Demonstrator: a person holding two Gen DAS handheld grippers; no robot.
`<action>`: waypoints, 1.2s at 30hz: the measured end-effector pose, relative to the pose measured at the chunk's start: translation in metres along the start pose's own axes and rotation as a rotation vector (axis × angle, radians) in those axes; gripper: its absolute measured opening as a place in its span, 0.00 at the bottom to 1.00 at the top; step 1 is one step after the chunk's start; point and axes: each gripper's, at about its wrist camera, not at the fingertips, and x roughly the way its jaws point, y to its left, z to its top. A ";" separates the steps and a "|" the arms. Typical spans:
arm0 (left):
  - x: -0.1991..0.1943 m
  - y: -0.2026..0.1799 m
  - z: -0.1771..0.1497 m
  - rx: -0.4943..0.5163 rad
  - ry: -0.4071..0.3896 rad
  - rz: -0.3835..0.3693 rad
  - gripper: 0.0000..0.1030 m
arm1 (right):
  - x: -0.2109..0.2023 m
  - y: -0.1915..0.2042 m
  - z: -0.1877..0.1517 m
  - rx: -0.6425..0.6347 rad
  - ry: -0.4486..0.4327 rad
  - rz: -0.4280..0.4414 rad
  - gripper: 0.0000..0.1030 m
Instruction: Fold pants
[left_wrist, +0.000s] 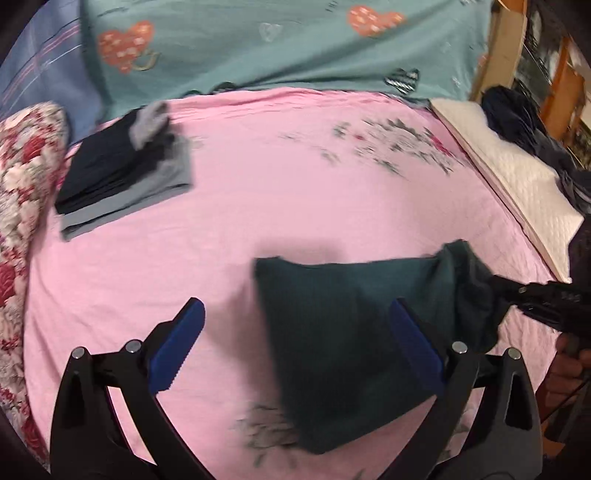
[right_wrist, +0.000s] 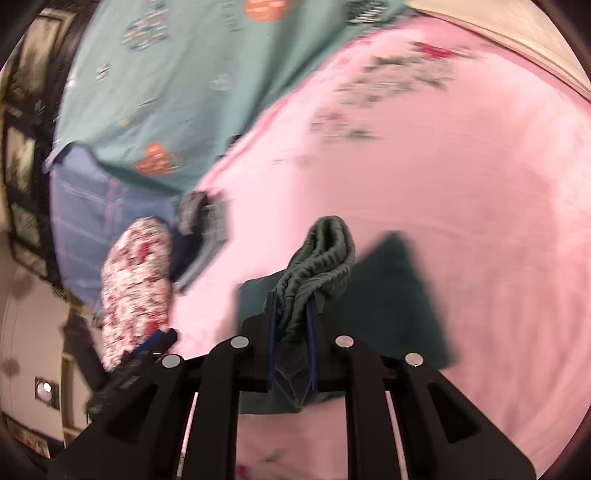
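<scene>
A pink bedsheet (left_wrist: 295, 192) covers the bed, with a teal heart-print blanket (left_wrist: 258, 44) along its far side. The dark green pants (left_wrist: 351, 332) lie folded on the near right. The right gripper (right_wrist: 291, 332) has its jaws pinching a bunched end of them; the left gripper (left_wrist: 295, 343) hovers with jaws spread. A stack of folded clothes (left_wrist: 125, 177) sits far left.

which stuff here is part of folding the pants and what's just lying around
Part of the job:
- dark green pants
- right gripper, shut on the pants
- left gripper, open
- pink sheet underneath

Just lying about:
- folded clothes pile
- floral pillow
- teal heart blanket
- white pad
</scene>
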 end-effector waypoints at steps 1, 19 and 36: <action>0.005 -0.009 -0.001 0.014 0.000 -0.011 0.98 | 0.004 -0.010 0.000 0.014 0.016 0.000 0.14; 0.071 -0.043 -0.038 0.041 0.183 0.109 0.98 | 0.060 -0.040 0.018 -0.225 0.263 -0.022 0.03; 0.042 0.004 -0.043 -0.085 0.218 0.231 0.98 | 0.051 -0.012 0.085 -0.475 0.280 -0.064 0.60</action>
